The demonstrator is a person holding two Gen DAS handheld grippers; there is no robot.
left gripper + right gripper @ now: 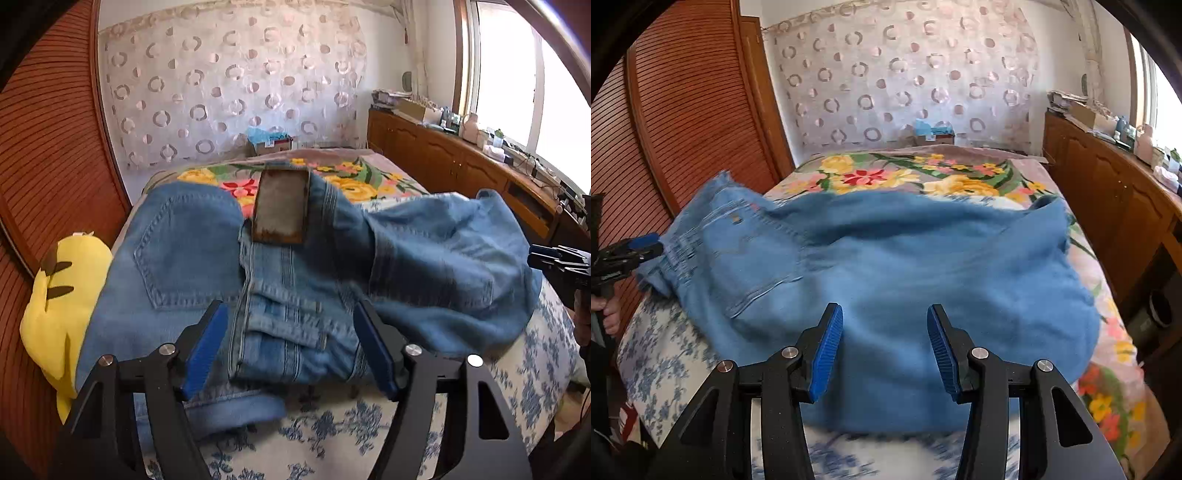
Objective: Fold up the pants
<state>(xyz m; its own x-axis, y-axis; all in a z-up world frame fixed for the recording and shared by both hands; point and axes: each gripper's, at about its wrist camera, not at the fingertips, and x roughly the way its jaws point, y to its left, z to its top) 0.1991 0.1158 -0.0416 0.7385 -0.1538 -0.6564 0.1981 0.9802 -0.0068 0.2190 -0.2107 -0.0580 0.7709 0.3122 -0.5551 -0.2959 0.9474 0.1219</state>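
Light-blue denim pants (pixel 295 258) lie bunched on the bed (pixel 369 424), partly doubled over but still rumpled, ahead of both tools; left gripper (pixel 291 343) and right gripper (pixel 884 347) stand apart, gripping nothing. Squaring and final folds seemingly remain.

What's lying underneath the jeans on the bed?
The jeans lie on a blue-flowered white sheet, with a bright floral blanket beyond. A yellow plush sits beside them. Anything directly beneath the denim is covered.

My right camera smears the blue denim pants (pixel 905 266) into texture-free blur. At its lower left edge, a hand (pixel 609 314) is cut off. Small cluttered items on the brown wooden sideboard (pixel 443 155), upper right, stay unreadable.
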